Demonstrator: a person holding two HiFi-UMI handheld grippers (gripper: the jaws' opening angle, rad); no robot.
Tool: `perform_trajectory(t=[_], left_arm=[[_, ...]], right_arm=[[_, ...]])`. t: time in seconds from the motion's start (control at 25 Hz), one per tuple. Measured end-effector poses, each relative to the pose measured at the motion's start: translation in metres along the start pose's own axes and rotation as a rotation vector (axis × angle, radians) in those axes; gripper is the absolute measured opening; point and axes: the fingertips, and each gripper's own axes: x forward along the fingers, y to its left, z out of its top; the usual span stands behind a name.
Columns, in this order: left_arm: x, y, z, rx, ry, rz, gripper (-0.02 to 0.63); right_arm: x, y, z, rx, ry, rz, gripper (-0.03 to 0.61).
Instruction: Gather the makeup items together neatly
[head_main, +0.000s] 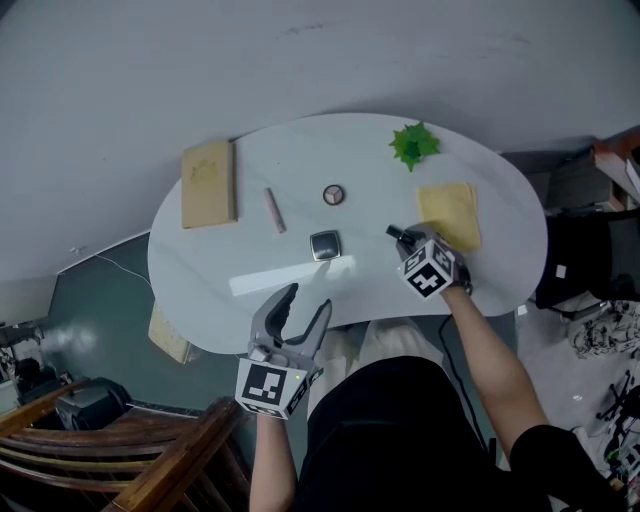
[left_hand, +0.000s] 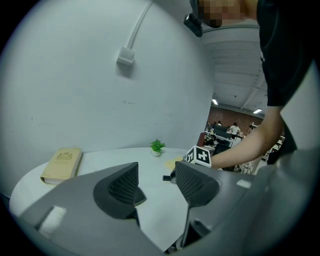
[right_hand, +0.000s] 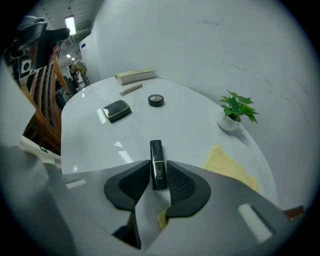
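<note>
Right gripper view: black lipstick (right_hand: 157, 165) lettered "ZIB" between jaws.

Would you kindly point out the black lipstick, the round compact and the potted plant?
black lipstick (right_hand: 156, 150): right gripper view, far end.
round compact (right_hand: 156, 100): right gripper view, lid centre.
potted plant (right_hand: 239, 106): right gripper view, leaves.

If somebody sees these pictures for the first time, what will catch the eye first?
First, the right tool, clamped on a black lipstick at the right of the white table, beside a yellow cloth. Then the left tool, open and empty at the near edge. A green plant stands out at the far side.
</note>
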Motion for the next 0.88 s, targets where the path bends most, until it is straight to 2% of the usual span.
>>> perform_trajectory(t=[0.44,0.68,0.88], left_arm=[[0.004,0.01,0.002,0.004,-0.001,-0.042,0.225],[0.005,0.018,0.0,-0.001,0.024,-0.09,0.225],[0.008,0.024,0.005,0.026,0.006,-0.151,0.224]], right_arm=[[-0.006,0.004,0.003,0.048,-0.004,-0.036,0.1],[-0.014,0.011,0.016,0.1,-0.021,-0.077,0.098],[-0.023,0.019,0.032,0.176,-0.049,-0.106,0.098]])
